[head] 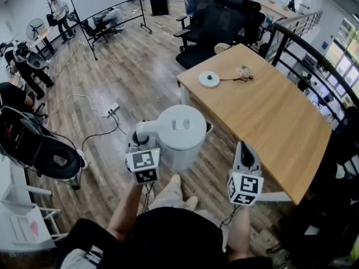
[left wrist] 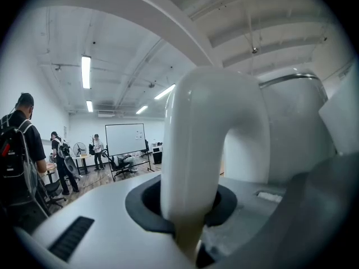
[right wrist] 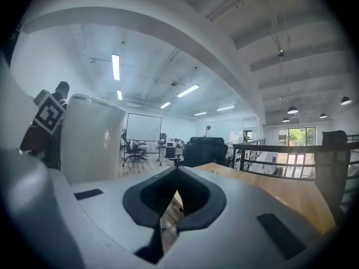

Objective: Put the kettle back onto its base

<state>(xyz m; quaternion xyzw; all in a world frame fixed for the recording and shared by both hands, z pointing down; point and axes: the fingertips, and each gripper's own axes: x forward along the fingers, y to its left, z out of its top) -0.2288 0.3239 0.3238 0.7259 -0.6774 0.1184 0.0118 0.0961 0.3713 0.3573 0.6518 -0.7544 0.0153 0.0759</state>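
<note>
The kettle (head: 180,136) is held in the air, short of the surface (head: 280,122), by its handle (left wrist: 196,150), on which the fingers of the left gripper (head: 141,144) are clamped. The base (head: 209,78) is seen near the surface's far corner, ahead and rightward, well apart. The right gripper (head: 245,150) is carried empty, fingers together.

White kettle (head: 180,136) upright in the air, left of the tabletop (head: 269,116); round white base (head: 209,79) lies at its far end.
</note>
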